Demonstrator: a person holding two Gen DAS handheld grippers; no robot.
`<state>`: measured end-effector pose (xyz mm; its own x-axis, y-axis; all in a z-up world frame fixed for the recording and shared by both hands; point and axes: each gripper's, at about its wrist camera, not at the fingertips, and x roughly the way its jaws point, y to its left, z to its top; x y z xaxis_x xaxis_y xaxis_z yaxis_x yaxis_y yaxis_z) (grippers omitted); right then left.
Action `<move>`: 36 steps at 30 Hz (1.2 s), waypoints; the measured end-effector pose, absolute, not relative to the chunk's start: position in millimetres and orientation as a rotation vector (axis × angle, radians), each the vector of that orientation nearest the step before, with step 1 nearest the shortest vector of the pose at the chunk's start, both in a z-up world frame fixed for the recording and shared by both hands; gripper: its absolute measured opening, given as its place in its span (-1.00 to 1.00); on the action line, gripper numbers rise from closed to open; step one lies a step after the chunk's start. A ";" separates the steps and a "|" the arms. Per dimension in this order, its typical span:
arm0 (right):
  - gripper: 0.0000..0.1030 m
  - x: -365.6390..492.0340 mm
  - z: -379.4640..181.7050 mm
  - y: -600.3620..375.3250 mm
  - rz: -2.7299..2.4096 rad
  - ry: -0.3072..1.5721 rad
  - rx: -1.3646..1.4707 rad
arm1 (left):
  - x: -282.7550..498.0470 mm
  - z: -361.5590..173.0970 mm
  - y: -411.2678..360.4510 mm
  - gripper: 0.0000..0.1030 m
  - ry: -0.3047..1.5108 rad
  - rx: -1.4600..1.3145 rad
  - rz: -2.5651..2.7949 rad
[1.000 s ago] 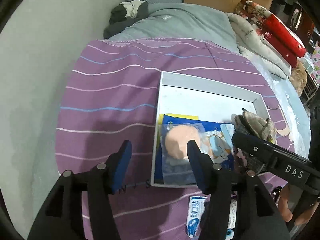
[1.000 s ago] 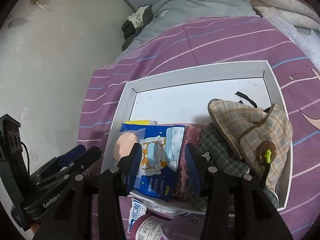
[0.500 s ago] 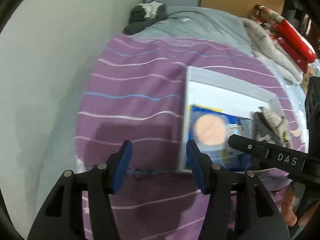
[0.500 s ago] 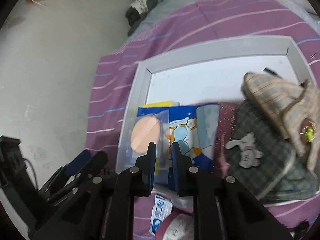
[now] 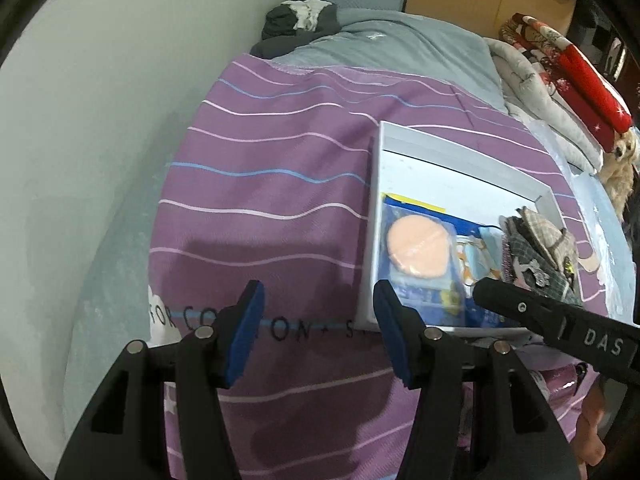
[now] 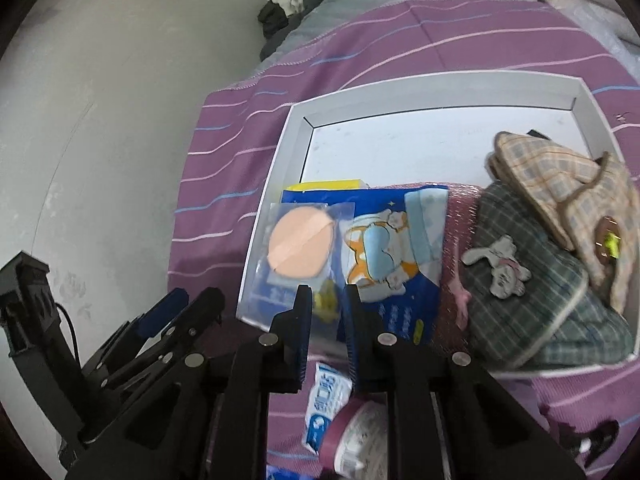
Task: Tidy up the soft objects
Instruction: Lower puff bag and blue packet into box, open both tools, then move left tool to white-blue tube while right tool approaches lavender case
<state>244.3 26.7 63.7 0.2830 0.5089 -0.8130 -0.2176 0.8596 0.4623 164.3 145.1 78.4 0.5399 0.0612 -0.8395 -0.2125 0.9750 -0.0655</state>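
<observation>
Purple striped bedding [image 5: 280,184] covers the bed, and a white tray [image 5: 460,152] lies on it as the landmark for everything else.

Left wrist view: the left gripper [image 5: 316,332] hangs over bare bedding just left of the tray's near corner, jaws wide apart with nothing between them. Only this view shows the folded red quilt [image 5: 580,80] well beyond the tray's far right corner.

Right wrist view: the right gripper [image 6: 325,312] sits at the tray's near edge, jaws narrowed to a slim gap; whether the pads pinch the clear powder puff packet [image 6: 300,248] is unclear. A blue eye mask packet [image 6: 396,256] lies beside the puff, and plaid slippers [image 6: 560,232] fill the tray's right side. Only here do small packets [image 6: 326,404] show on the bedding outside the tray's near edge.

A second ago the right jaws stood much wider; they have just been closing. The left gripper then hovered over the tray's near left corner.
</observation>
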 end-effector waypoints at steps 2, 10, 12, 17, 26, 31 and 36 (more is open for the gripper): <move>-0.70 237.5 69.8 23.1 0.480 1.179 0.261 | 161.9 81.1 142.0 0.13 0.983 -0.167 0.150; -0.32 211.5 100.2 1.5 0.451 1.146 0.253 | 150.0 95.3 133.1 0.13 0.984 -0.181 0.078; -0.27 204.1 109.4 -1.4 0.451 1.137 0.244 | 148.0 94.9 133.7 0.13 0.999 -0.204 0.053; -0.04 183.5 124.7 -9.8 0.438 1.122 0.202 | 143.4 87.0 136.3 0.13 1.061 -0.320 -0.085; 0.21 139.5 116.6 -29.4 0.409 1.111 0.124 | 139.3 76.0 127.6 0.12 1.146 -0.364 -0.194; 0.22 123.0 104.0 -38.5 0.378 1.062 0.124 | 139.3 62.0 128.1 -0.08 1.204 -0.347 -0.206; 0.22 113.0 94.7 -42.0 0.357 1.012 0.167 | 140.7 46.2 125.8 -0.28 1.268 -0.381 -0.265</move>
